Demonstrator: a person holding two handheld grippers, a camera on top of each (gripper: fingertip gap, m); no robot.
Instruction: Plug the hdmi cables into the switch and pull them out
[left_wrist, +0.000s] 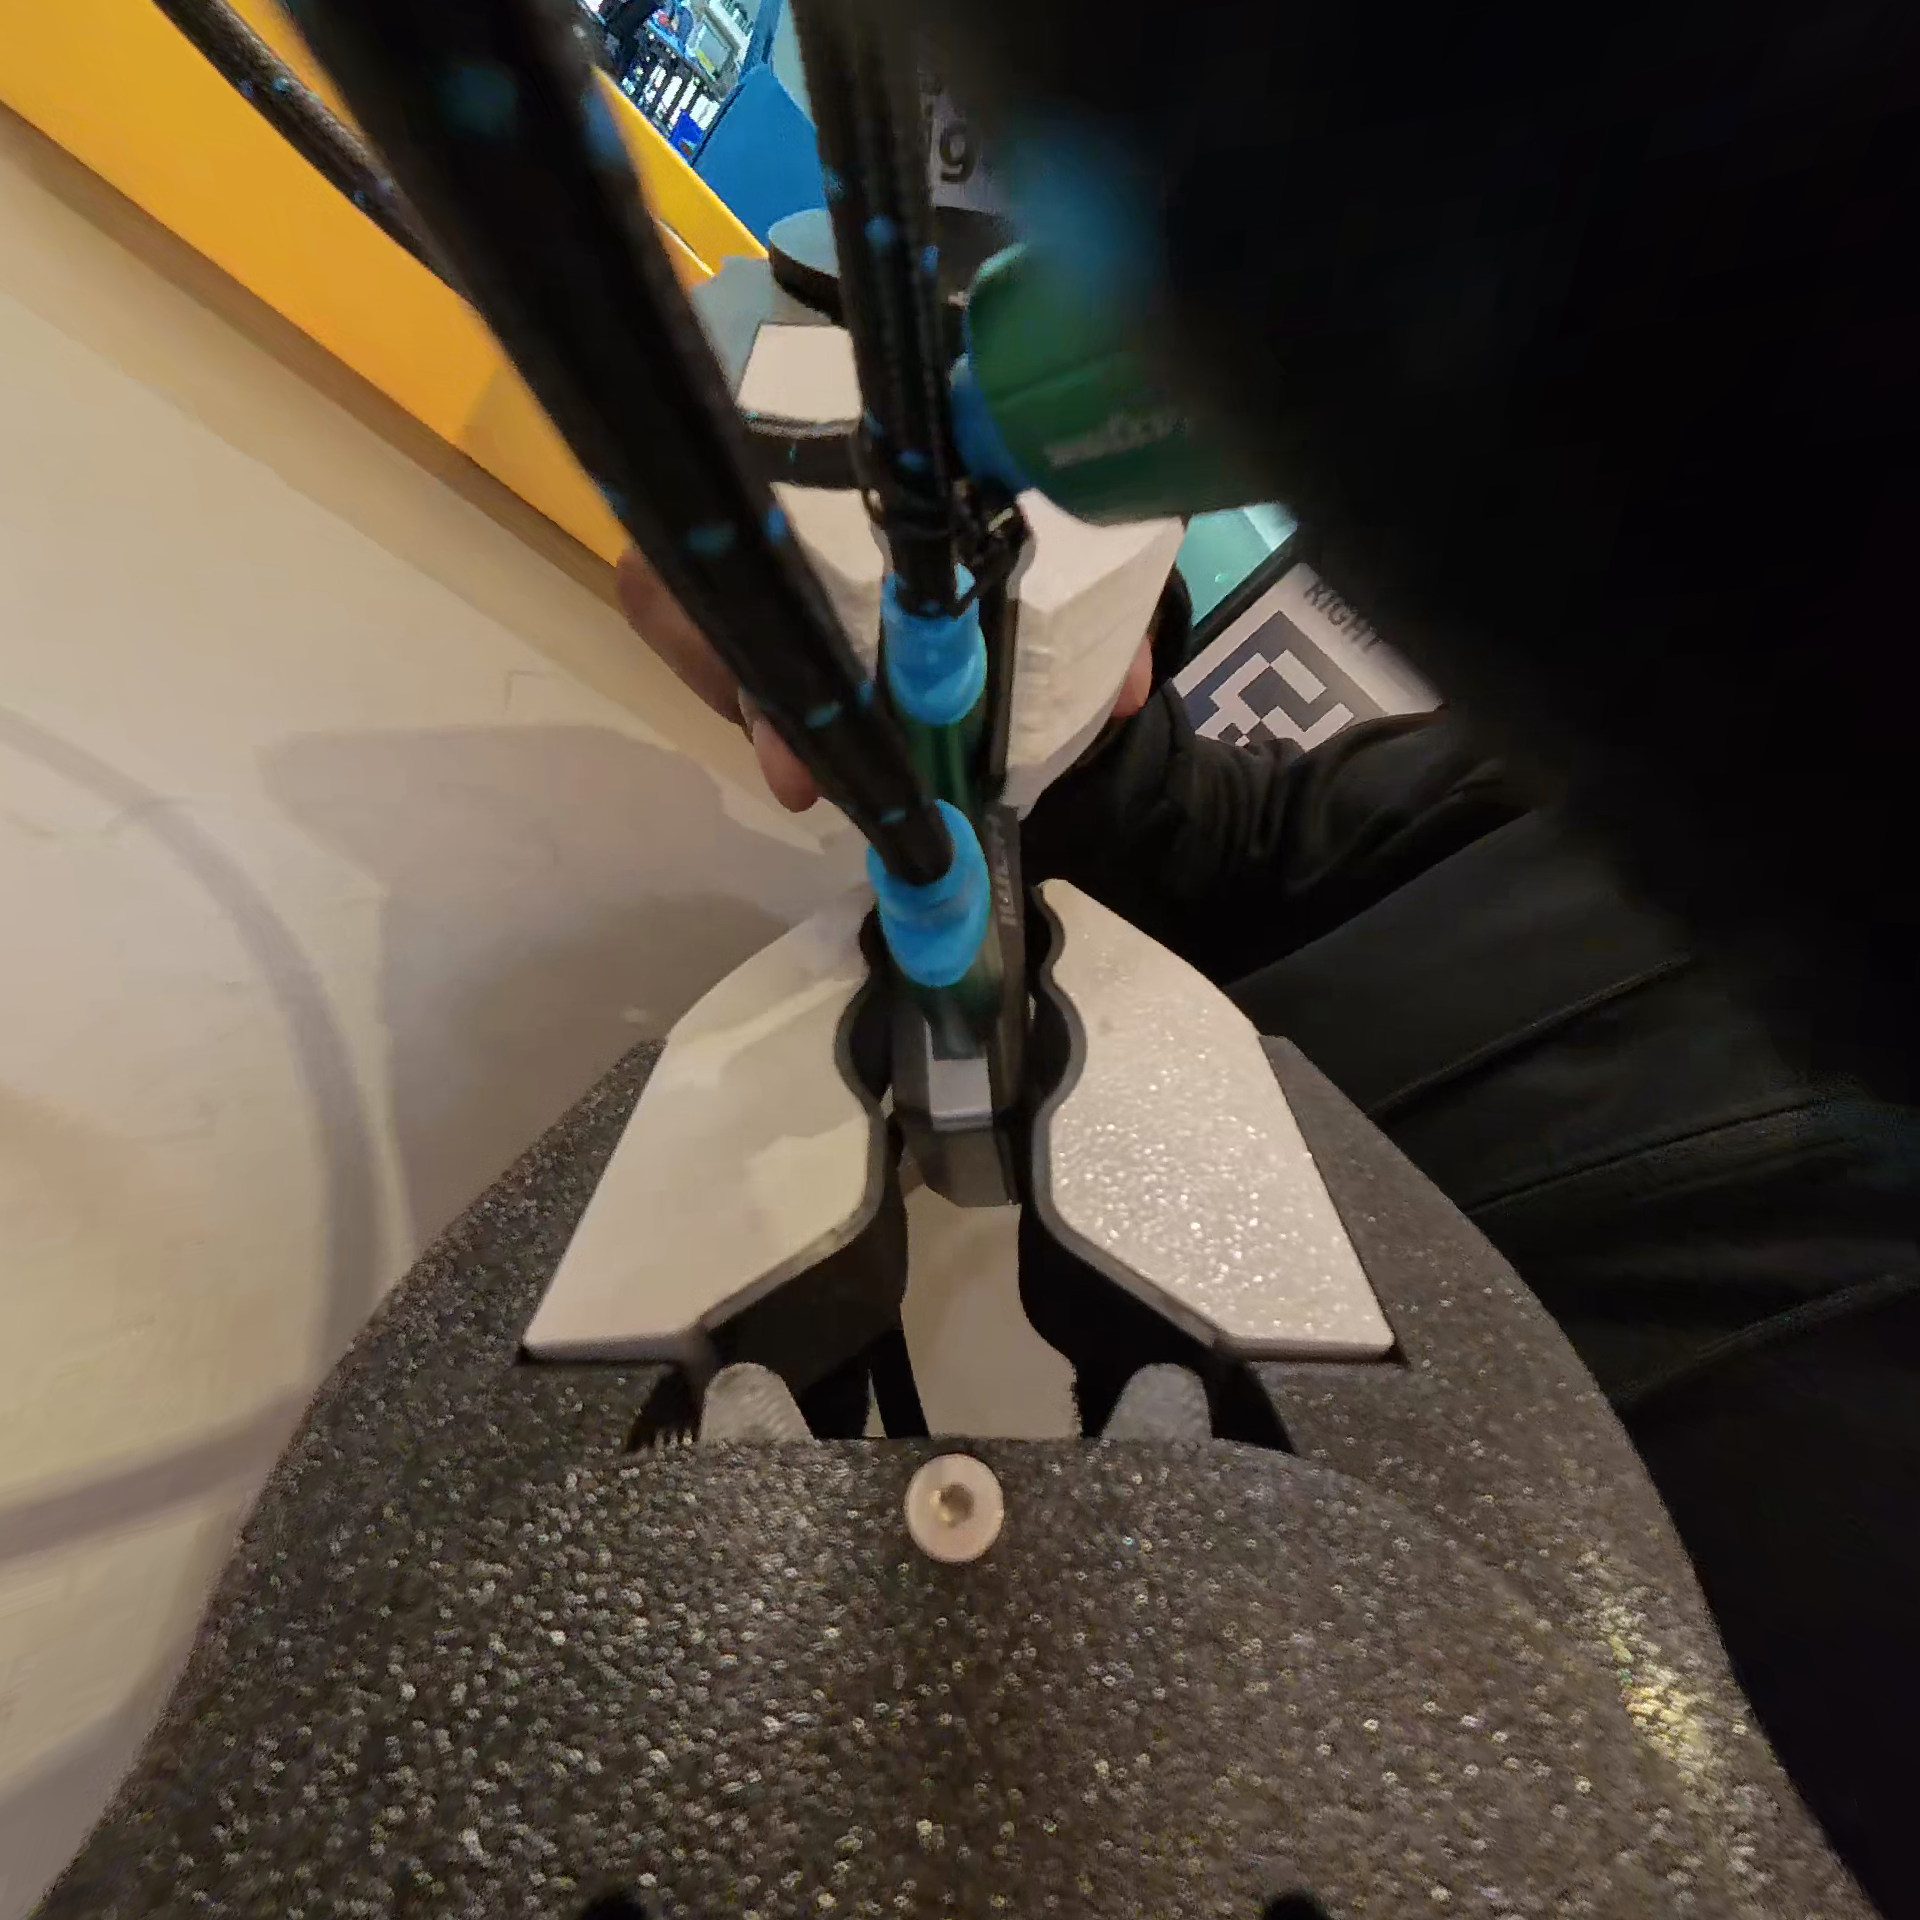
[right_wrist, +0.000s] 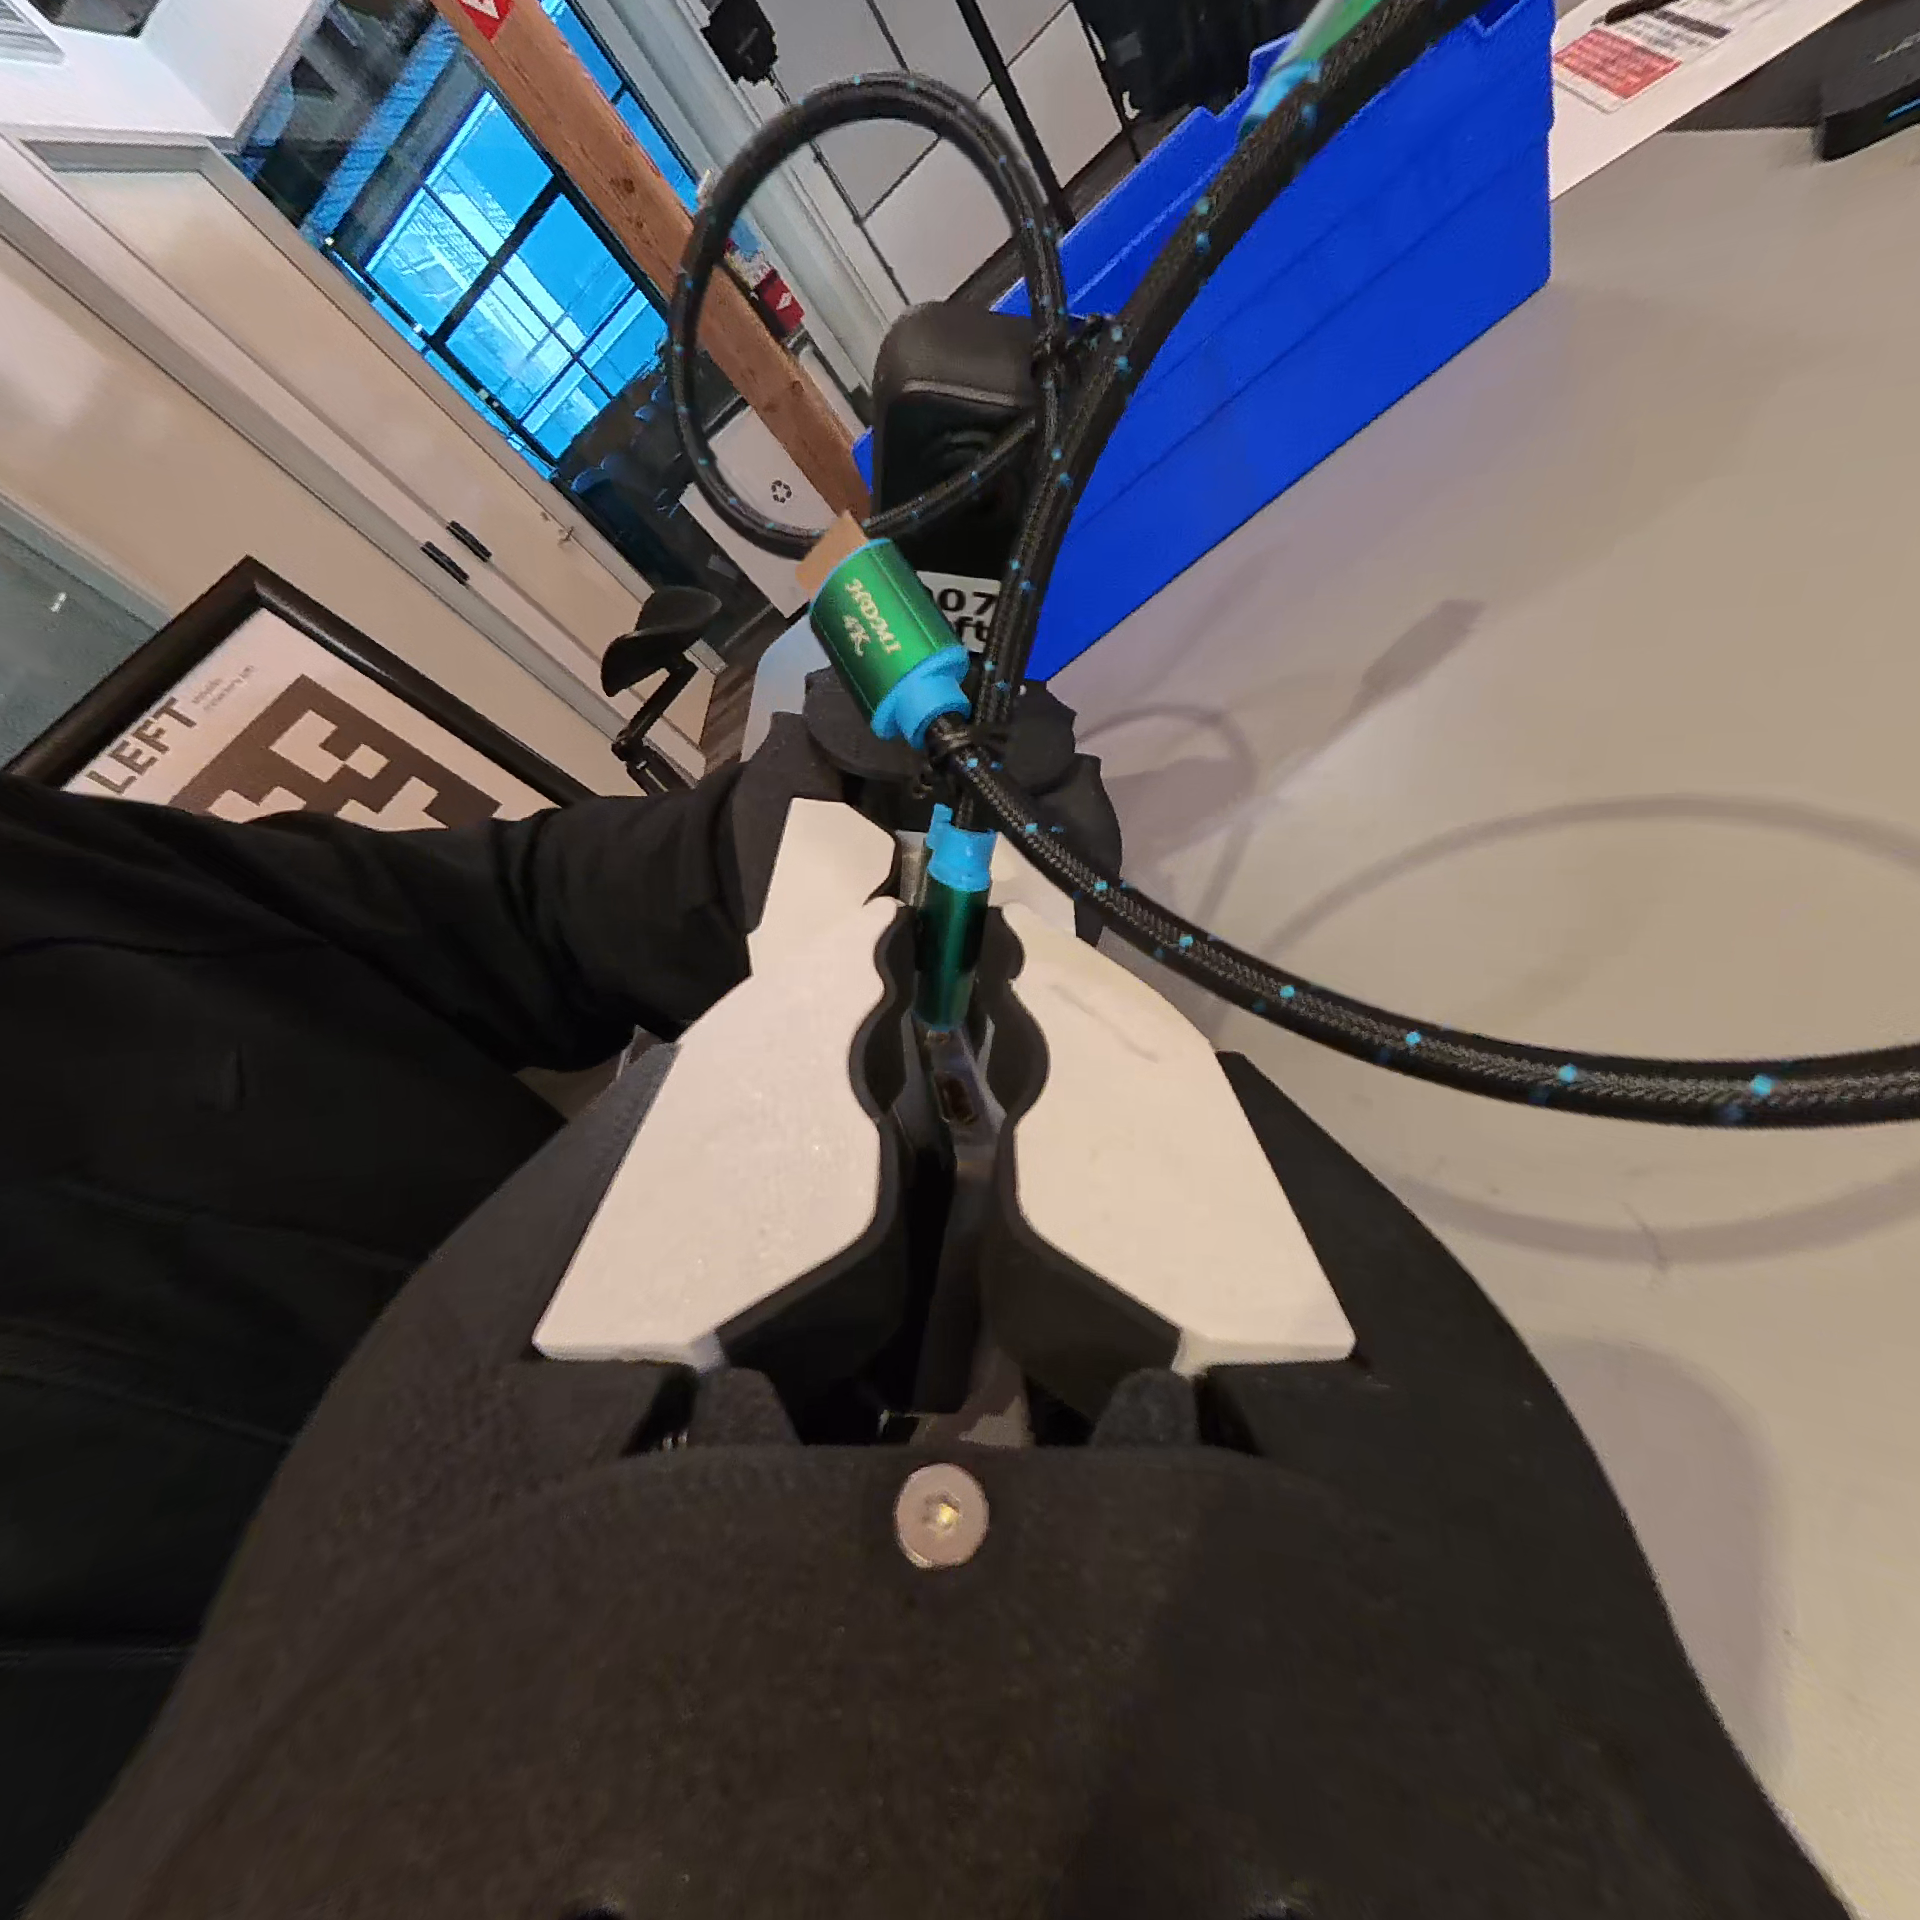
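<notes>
Black blue-flecked braided cable (right_wrist: 1299, 997), green plug (right_wrist: 883, 634).

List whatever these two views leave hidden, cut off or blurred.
- Left wrist view: the switch sits edge-on between the left gripper fingers, so how many ports it has cannot be told.
- Left wrist view: a loose green plug is blurred, and a dark mass covers the upper right.
- Right wrist view: the cables run off the frame edges; their far ends are unseen.
- Right wrist view: the right gripper fingers hide most of the switch.
</notes>
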